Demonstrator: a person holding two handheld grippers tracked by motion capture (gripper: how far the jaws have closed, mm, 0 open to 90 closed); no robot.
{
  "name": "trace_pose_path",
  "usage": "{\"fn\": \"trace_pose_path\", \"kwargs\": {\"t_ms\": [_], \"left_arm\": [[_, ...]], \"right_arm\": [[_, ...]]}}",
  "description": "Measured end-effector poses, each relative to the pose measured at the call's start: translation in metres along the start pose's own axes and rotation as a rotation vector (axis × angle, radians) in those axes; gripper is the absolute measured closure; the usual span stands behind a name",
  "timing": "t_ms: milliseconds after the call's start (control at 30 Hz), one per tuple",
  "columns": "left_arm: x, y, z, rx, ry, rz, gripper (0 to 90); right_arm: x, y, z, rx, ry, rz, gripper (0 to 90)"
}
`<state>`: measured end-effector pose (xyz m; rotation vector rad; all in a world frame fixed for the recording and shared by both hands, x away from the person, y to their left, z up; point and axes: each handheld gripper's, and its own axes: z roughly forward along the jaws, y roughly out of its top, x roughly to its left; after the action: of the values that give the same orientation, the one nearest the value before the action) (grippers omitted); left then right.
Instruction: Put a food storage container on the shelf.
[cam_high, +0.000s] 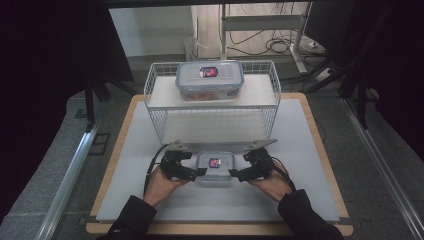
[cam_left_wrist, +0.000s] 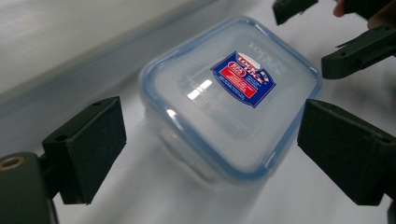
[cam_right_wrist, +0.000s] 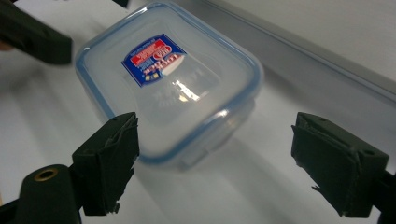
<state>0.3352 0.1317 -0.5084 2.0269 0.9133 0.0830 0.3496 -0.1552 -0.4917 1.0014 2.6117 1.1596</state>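
Both grippers were spread wide, pinching nothing. The left gripper (cam_high: 201, 172) and right gripper (cam_high: 233, 173) flanked a small box (cam_high: 215, 166) that sat on the table (cam_high: 300, 150) between their tips, just ahead of each. Judged from this, the step was a two-sided grab: each should meet a side wall squarely, below the lid rim, since the smooth clear plastic looked slippery. Beyond stood a white wire rack (cam_high: 155, 85) holding a larger, rounded-cornered box (cam_high: 210, 80).
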Motion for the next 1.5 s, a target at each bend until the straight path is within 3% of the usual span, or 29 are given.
{"fn": "trace_pose_path", "kwargs": {"t_ms": [133,167,300,400,500,633,700,800,867,1033,1300,1500], "left_arm": [[0.003,-0.001,0.013,0.042,-0.036,-0.036,7.2],[0.005,-0.002,0.014,0.041,-0.061,-0.060,7.2],[0.009,-0.004,0.016,0.041,-0.111,-0.093,10.7],[0.007,-0.005,0.015,0.050,-0.113,-0.102,11.2],[0.003,-0.006,0.012,0.063,-0.102,-0.098,14.0],[-0.006,-0.011,0.005,0.080,-0.073,-0.076,19.5],[-0.010,-0.013,0.001,0.075,-0.055,-0.065,23.7],[-0.011,-0.018,-0.005,0.034,-0.062,-0.093,32.2],[-0.009,-0.020,-0.006,0.018,-0.067,-0.099,38.3],[0.001,-0.025,-0.010,-0.016,-0.134,-0.158,46.7],[0.017,-0.030,-0.011,-0.047,-0.243,-0.238,53.3],[0.015,-0.029,-0.012,-0.051,-0.243,-0.217,54.9]], "right_arm": [[-0.002,0.004,0.013,0.015,0.039,0.035,14.6],[-0.003,0.005,0.015,0.019,0.055,0.049,14.6],[-0.006,0.006,0.020,0.030,0.117,0.107,17.8],[-0.008,0.004,0.023,0.035,0.162,0.144,20.5],[-0.008,0.002,0.022,0.052,0.179,0.167,22.3],[-0.002,-0.004,0.015,0.056,0.172,0.153,28.8],[0.002,-0.007,0.012,0.053,0.165,0.136,33.3],[0.007,-0.011,0.005,0.031,0.151,0.113,41.6],[0.006,-0.014,0.002,0.014,0.161,0.128,44.8],[-0.004,-0.021,-0.002,-0.026,0.230,0.195,52.9],[-0.009,-0.023,-0.002,-0.036,0.266,0.215,54.9],[-0.009,-0.023,-0.004,-0.061,0.256,0.215,55.2]]}}
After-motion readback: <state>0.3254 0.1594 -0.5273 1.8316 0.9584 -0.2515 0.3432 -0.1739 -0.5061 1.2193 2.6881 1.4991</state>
